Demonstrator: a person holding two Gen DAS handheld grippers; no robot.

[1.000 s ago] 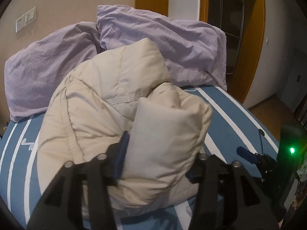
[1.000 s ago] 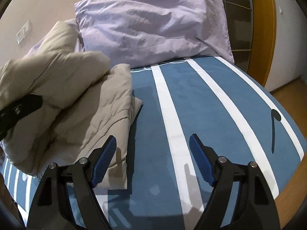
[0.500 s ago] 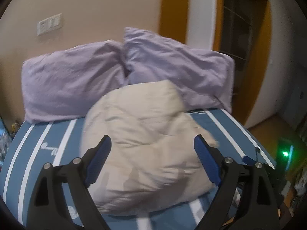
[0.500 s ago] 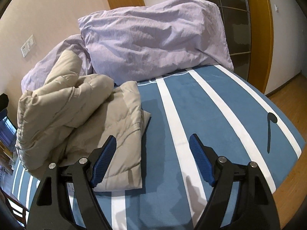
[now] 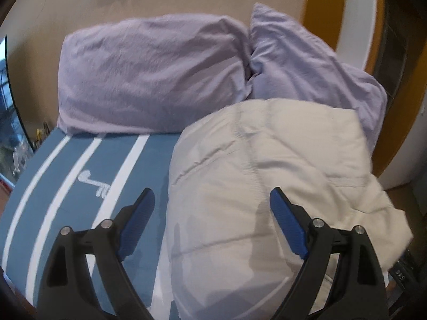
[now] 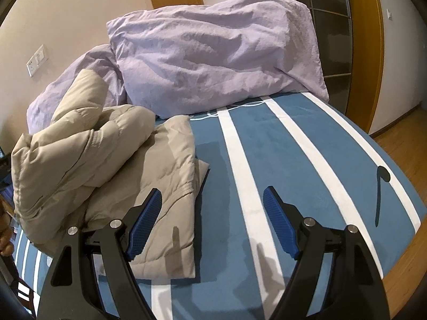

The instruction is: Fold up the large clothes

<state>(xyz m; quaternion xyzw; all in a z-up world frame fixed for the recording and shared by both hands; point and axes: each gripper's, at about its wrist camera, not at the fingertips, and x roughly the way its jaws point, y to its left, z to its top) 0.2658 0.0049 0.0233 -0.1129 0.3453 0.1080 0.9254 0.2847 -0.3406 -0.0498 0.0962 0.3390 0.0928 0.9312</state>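
On the striped bed, the beige jacket lies bundled, both grippers released.

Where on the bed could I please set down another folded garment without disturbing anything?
The striped bedspread is bare right of the beige puffer jacket, below the right lilac pillow. A narrower bare strip lies left of the jacket, below the left lilac pillow. The middle and headboard end are crowded.

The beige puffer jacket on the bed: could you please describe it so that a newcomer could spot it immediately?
Start from the blue bed cover with white stripes, then look toward the two lilac pillows at its head. Just in front of them lies the puffer jacket, a bulky folded heap. It is the only beige, quilted item there; neither open tool touches it.
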